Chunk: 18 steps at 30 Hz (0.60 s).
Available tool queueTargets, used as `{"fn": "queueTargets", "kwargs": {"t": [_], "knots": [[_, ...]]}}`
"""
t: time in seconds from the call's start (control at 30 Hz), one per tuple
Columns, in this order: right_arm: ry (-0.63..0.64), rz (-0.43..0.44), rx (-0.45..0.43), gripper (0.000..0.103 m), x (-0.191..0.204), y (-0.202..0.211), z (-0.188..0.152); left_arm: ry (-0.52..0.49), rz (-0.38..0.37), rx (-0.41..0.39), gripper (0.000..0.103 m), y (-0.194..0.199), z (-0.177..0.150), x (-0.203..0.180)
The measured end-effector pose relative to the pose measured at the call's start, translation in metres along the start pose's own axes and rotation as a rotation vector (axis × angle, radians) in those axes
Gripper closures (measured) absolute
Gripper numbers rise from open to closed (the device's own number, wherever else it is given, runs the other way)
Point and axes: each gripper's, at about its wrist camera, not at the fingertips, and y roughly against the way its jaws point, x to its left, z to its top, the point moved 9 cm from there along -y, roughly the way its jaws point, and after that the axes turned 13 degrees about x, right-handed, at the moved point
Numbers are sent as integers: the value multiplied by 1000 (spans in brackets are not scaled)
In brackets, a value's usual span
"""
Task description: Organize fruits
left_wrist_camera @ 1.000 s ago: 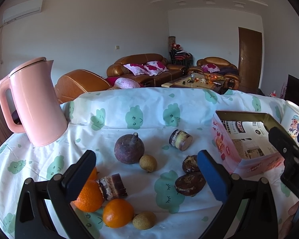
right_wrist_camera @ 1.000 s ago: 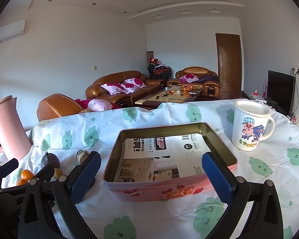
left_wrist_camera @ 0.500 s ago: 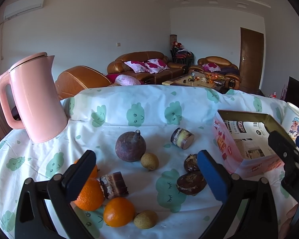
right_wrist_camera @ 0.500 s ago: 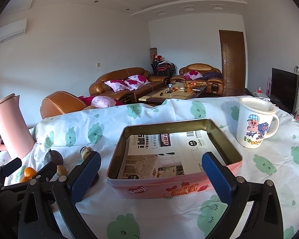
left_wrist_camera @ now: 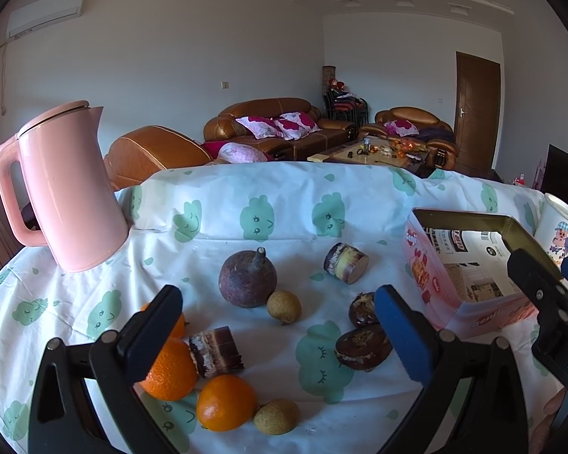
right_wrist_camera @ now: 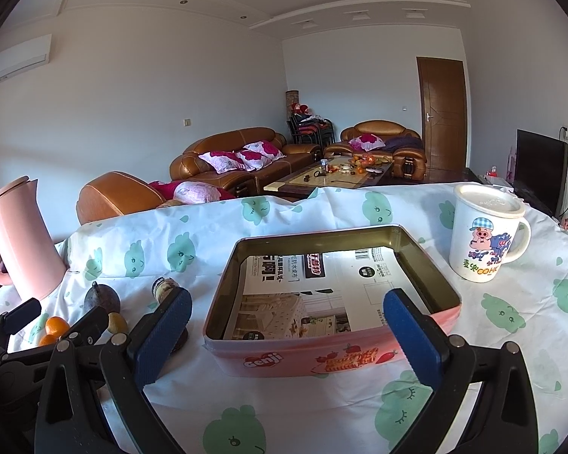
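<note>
One pink tin (right_wrist_camera: 333, 355): paper liner only; oranges (left_wrist_camera: 226, 401) outside.

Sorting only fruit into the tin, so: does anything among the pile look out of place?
Yes. A layered cake slice sits against the oranges, a small cake roll lies on its side, and two dark pastries lie near the pink tin. These are desserts, not fruit.

The left gripper (left_wrist_camera: 278, 327) now sits slightly farther back from the purple fruit (left_wrist_camera: 247, 279), which lies ahead between its spread jaws. The right gripper (right_wrist_camera: 286, 335) rides higher, seeing deeper into the tin (right_wrist_camera: 333, 355) ahead.
</note>
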Motion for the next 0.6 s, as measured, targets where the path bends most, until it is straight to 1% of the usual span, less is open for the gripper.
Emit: {"fn": "queueTargets", "kwargs": {"t": [0.3,0.6], "knots": [[44,13,-4,1,10,1,-1,14,-8,12,0,-1,-1,1],[31,12,2,1,8,0,0,11,-2,3,0,1,0,4]]}}
